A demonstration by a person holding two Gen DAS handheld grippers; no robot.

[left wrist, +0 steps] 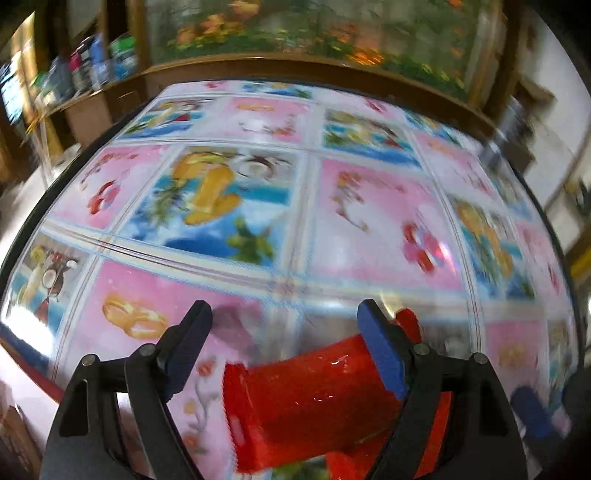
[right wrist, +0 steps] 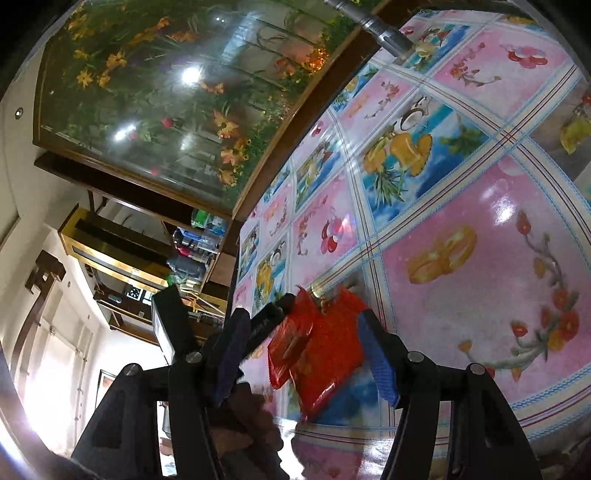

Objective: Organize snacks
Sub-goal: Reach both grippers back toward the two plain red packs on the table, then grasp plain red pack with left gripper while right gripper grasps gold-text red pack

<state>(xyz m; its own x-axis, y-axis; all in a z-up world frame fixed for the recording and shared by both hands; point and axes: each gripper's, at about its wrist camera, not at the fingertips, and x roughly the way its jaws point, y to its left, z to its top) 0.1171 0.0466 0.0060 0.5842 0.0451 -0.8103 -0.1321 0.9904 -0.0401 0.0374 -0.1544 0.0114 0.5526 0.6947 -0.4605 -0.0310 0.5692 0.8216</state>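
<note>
In the left wrist view a red snack packet lies on the patterned tablecloth, low between my fingers and against the right one. My left gripper is open around it; a second red packet peeks out behind the right finger. In the right wrist view, tilted sideways, two red snack packets overlap on the tablecloth. My right gripper is open with the packets between its fingers. The other gripper's black finger touches the packets from the left.
A wooden-framed flower picture stands along the table's far edge and also shows in the right wrist view. Shelves with bottles are at the back left. A metal pole stands at the table's far corner.
</note>
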